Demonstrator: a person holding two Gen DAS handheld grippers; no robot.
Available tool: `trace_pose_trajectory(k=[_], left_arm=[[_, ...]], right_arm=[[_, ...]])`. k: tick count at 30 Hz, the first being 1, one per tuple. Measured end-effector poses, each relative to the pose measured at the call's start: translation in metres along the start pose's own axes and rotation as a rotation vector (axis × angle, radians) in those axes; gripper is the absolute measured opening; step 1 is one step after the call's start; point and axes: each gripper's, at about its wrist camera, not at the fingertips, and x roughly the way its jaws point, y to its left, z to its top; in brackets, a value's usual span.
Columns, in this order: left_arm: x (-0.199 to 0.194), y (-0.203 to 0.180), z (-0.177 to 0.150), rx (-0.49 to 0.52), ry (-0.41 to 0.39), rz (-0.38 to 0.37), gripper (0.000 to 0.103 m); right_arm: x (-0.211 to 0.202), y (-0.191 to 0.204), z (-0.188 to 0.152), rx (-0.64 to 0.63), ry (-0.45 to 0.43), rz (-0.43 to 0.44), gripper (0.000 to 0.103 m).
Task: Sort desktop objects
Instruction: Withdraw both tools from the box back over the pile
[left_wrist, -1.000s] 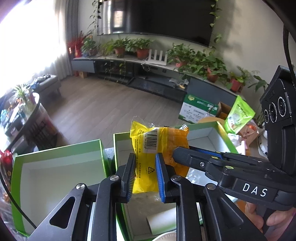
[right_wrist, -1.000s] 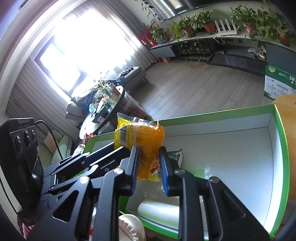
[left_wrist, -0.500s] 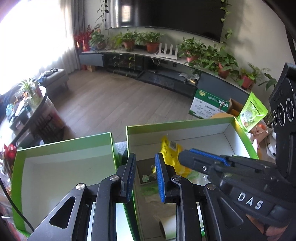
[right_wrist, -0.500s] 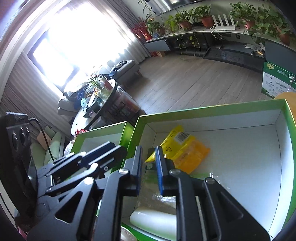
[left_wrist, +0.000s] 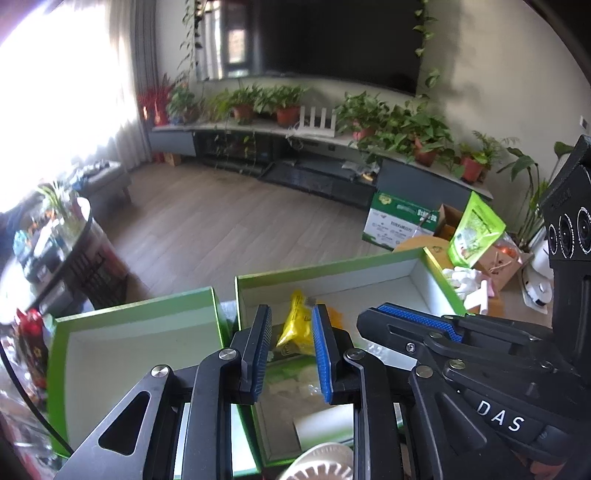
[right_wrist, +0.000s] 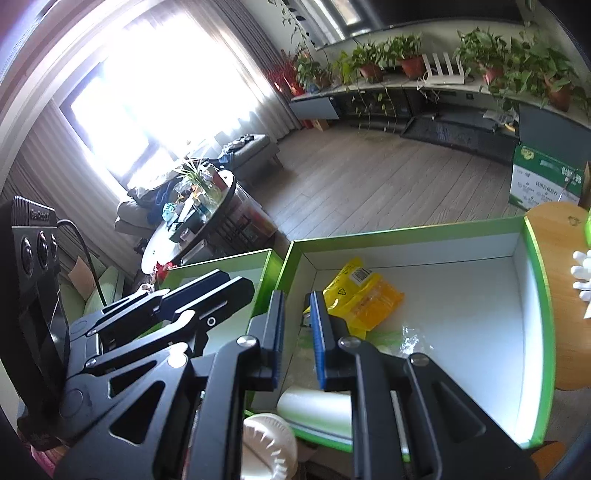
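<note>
- In the left wrist view we are counting two green-rimmed boxes side by side: the left box (left_wrist: 122, 343), whose visible white floor is showing bare, and the right box (left_wrist: 369, 269), which is holding the goods.
- We are seeing one yellow snack packet (left_wrist: 295, 328) lying inside the right box near its far left corner, framed between our left fingers but not touched by them.
- We are also seeing one white paper roll (left_wrist: 325, 424) lying at the near end of that box, and one white ribbed lid (left_wrist: 321, 463) at the bottom edge.
- We are holding the left gripper (left_wrist: 290, 349) level over the seam between the boxes, its two blue-padded fingers parted with a clear gap and gripping nothing.
- We are seeing the right gripper (left_wrist: 417, 319) reaching in from the right, low over the right box; from here we cannot tell how wide it is standing.
- In the right wrist view we are again counting two boxes, one packet (right_wrist: 360, 295), one roll (right_wrist: 314, 406) and one lid (right_wrist: 267, 448).
- The packet is lying flat on the floor of the right box (right_wrist: 532, 332), barcode up, just beyond our right fingertips.
- We are holding the right gripper (right_wrist: 295, 341) above the box's near left wall, fingers slightly apart and empty.
- The left gripper (right_wrist: 207, 291) is sitting to its left, over the left box (right_wrist: 236, 258).
</note>
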Motion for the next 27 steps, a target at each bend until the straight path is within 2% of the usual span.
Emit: trace_pose_trajectory(k=[10,16,27], left_arm=[[-0.079,-0.015,0.014,0.008,-0.104,0.001,0.022],[-0.124,-0.025,0.008,0.029,-0.156,-0.004,0.022],[-0.185,-0.029,-0.052,0.046,-0.208,-0.018,0.022]], right_arm=[[-0.076,0.045,0.0,-0.057,-0.106,0.034,0.016],[-0.117,0.065,-0.01,-0.078,-0.157,0.059,0.016],[-0.162,0.101,-0.061,-0.162,-0.158,0.065,0.016]])
